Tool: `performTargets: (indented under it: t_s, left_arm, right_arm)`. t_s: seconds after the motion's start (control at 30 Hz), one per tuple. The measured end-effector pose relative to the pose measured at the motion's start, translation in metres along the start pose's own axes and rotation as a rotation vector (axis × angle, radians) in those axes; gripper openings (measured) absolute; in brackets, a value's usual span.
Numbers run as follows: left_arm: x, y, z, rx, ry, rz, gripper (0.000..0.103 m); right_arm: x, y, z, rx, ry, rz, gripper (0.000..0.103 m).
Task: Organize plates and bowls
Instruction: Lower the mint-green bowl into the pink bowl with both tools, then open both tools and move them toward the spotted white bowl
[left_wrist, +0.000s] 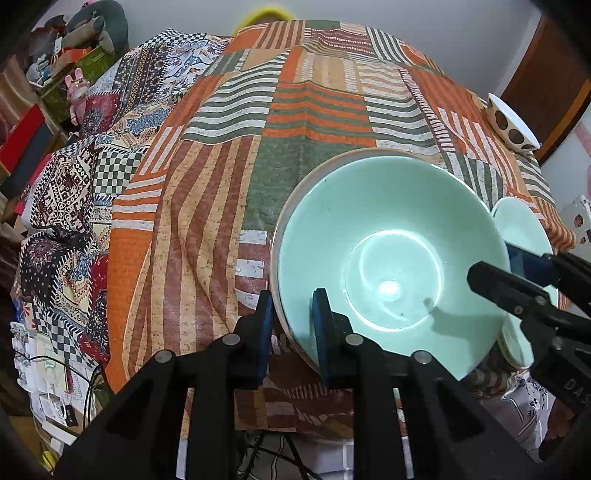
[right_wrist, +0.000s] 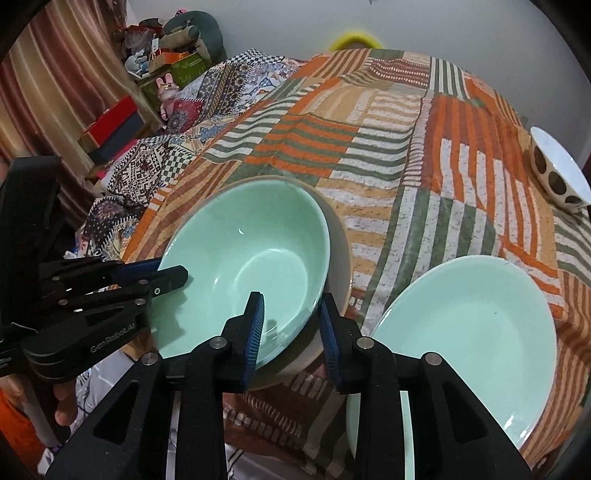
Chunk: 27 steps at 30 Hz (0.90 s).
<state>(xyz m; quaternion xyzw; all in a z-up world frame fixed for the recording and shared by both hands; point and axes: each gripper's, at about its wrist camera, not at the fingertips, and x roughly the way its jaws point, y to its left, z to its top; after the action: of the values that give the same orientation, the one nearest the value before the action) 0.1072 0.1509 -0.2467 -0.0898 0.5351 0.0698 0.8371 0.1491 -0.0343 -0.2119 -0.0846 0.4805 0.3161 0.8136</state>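
**Straddling the green bowl's rim from both sides**

Sitting on a patchwork tablecloth (left_wrist: 221, 206) w/ orange, green & cream stripes, the green bowl (left_wrist: 391, 258) is pale mint inside, glossy, w/ a round flat bottom catching a bright glare. It's nested in a beige bowl (right_wrist: 341, 254), whose rim shows as a thin cream band round the green one's edge.

Left tongs (left_wrist: 293, 328): jaws narrow but slightly parted, blue pads either side of the stacked rims at the bowl's near-left edge; one pad inside the green bowl, other outside. A sliver of gap shows betw. pads & rim, so not clamped as far as I can tell.

Right tongs (right_wrist: 291, 332): jaws a bit wider, straddling the near-right edge of the same stack; left pad over the green inside, right pad outside by the beige wall. Gap visible on both sides, no grip.

Green plate (right_wrist: 469, 332), same mint glaze, lies just right of the right tongs, close to the bowls; appears to have another plate under it. Spotted bowl (right_wrist: 557, 177), white w/ brown dots, sits well apart at the far right edge of the table.
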Motion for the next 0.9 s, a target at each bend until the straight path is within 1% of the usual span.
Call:
performTargets:
  t_s: [0.03, 0.07, 0.1, 0.17, 0.3, 0.37, 0.43, 0.5, 0.57, 0.67, 0.73, 0.8, 0.9]
  left_arm:
    - [-0.001, 0.0, 0.0, -0.003, -0.001, -0.002, 0.021]
    - [-0.004, 0.0, 0.0, 0.0, -0.007, 0.004, 0.021]
    - [-0.008, -0.001, 0.0, 0.006, -0.018, 0.01, 0.021]
    - [-0.021, -0.003, 0.001, 0.016, -0.048, 0.015, 0.021]
    - [-0.046, -0.008, 0.005, 0.027, -0.096, -0.007, 0.025]
    - [-0.061, -0.015, 0.009, 0.036, -0.128, -0.022, 0.03]
    - [-0.073, -0.021, 0.012, 0.037, -0.16, -0.031, 0.047]
    - [-0.089, -0.031, 0.016, 0.037, -0.208, -0.047, 0.052]
    - [-0.102, -0.043, 0.021, 0.047, -0.239, -0.064, 0.055]
    - [-0.116, -0.062, 0.03, 0.064, -0.278, -0.09, 0.063]
    - [-0.121, -0.073, 0.036, 0.071, -0.301, -0.102, 0.069]
    - [-0.126, -0.087, 0.044, 0.084, -0.326, -0.115, 0.071]
    - [-0.129, -0.107, 0.058, 0.101, -0.347, -0.128, 0.073]
  right_arm:
    - [-0.002, 0.0, 0.0, 0.003, -0.009, -0.003, 0.036]
    - [-0.005, -0.001, 0.001, 0.006, -0.028, -0.025, 0.046]
    - [-0.008, -0.001, 0.001, 0.006, -0.046, -0.043, 0.06]
    - [-0.015, -0.003, 0.001, 0.007, -0.088, -0.063, 0.069]
    - [-0.024, -0.01, 0.002, 0.012, -0.095, -0.056, 0.069]
    - [-0.031, -0.015, 0.001, 0.022, -0.11, -0.053, 0.069]
    - [-0.041, -0.022, 0.0, 0.035, -0.13, -0.045, 0.069]
    - [-0.052, -0.03, 0.0, 0.043, -0.154, -0.051, 0.069]
    - [-0.063, -0.04, 0.001, 0.049, -0.178, -0.067, 0.069]
    - [-0.08, -0.06, 0.001, 0.066, -0.218, -0.102, 0.069]
    - [-0.092, -0.076, -0.001, 0.089, -0.244, -0.127, 0.073]
    - [-0.104, -0.096, -0.002, 0.124, -0.273, -0.155, 0.077]
    - [-0.117, -0.129, -0.003, 0.181, -0.302, -0.199, 0.077]
